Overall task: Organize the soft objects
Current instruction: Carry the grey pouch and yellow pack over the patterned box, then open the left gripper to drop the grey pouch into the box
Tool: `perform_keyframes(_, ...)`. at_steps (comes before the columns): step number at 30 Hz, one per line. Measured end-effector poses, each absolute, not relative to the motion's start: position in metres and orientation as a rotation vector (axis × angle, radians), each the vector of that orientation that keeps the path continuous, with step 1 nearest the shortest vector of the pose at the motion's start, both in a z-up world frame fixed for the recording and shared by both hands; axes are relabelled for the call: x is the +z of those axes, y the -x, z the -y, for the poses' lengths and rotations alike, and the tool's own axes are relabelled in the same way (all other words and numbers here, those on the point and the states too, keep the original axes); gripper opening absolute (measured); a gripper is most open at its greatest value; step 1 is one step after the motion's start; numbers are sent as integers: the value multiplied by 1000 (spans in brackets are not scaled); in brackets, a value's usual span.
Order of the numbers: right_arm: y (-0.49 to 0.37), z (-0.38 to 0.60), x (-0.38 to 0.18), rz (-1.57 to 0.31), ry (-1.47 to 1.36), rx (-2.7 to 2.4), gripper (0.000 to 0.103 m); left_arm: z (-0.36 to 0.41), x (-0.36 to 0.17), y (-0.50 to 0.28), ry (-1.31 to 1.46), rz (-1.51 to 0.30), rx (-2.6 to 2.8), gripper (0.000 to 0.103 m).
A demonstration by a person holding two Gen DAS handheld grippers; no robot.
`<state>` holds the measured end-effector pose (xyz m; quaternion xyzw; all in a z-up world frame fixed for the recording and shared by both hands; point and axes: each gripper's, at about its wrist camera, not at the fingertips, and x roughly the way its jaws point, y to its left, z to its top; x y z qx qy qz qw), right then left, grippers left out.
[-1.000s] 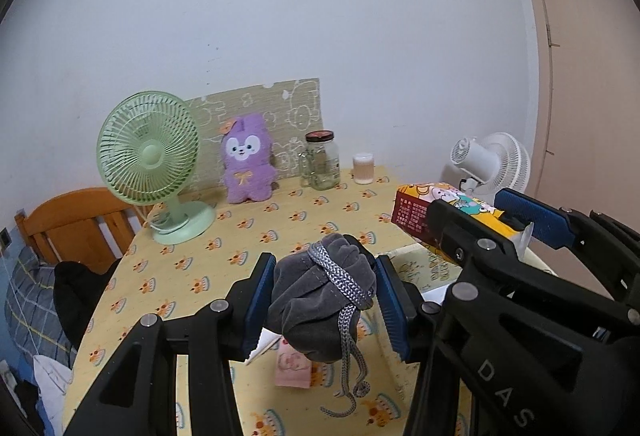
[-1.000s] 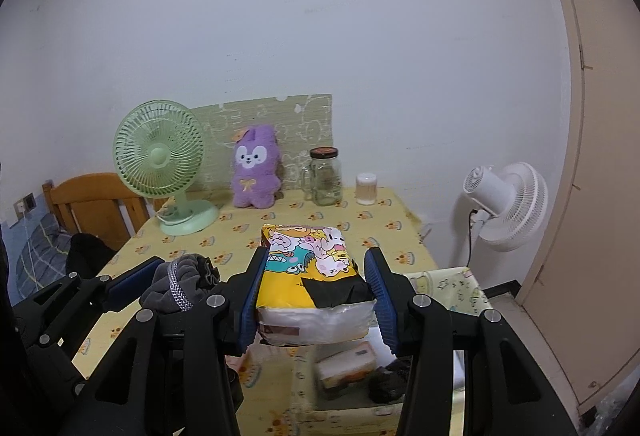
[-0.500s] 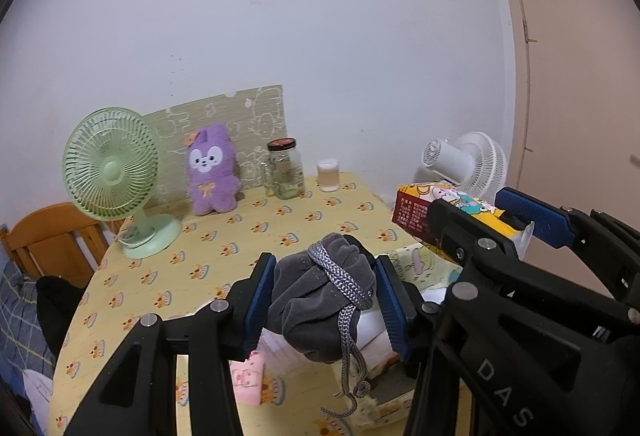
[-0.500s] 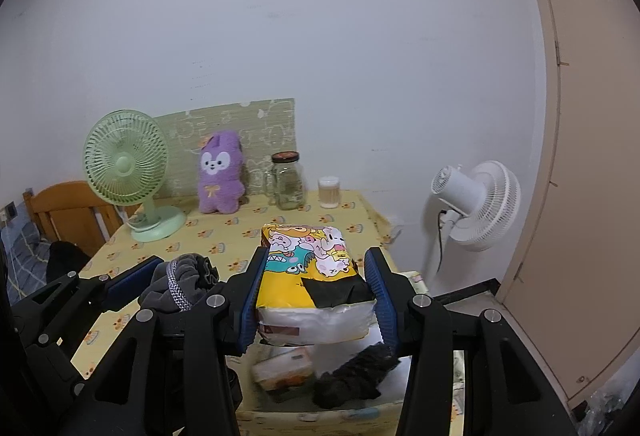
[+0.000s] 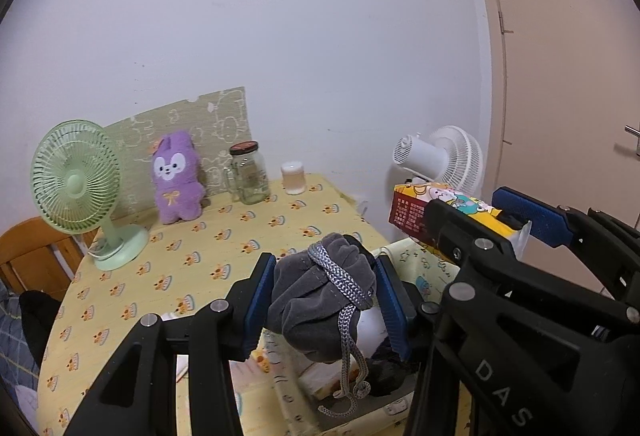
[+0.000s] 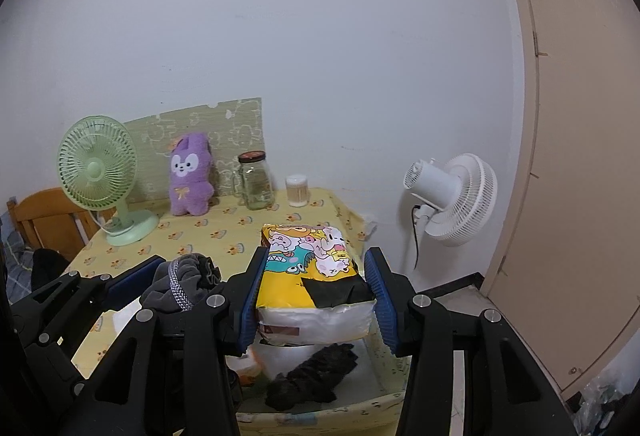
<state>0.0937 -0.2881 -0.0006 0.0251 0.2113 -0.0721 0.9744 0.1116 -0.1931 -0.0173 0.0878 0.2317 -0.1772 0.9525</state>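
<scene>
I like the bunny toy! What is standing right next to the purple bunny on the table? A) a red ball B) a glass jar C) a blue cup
B: a glass jar with a dark lid stands just beside the purple bunny, by the wall.

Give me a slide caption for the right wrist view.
Right gripper holds a cartoon-printed tissue pack above a fabric storage bin.

I see a plain white wall [image 6: 320, 35], a beige door [image 6: 580, 155] on the right, a white fan [image 6: 456, 195] mounted low by it. Counter [image 6: 224, 236] has a yellow patterned cloth; wooden chair [image 6: 44, 220] far left. Even indoor light.
</scene>
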Motion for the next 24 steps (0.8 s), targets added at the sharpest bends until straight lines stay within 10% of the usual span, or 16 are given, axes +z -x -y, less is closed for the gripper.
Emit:
perform_keyframes(15, -115, 315, -35, -506, -77, -196, 51, 219, -54, -137, -183, -579, -431, 56)
perform_keyframes(24, -131, 311, -57, -561, -104, -154, 51, 212, -74, -151, -180, -670, -425, 85)
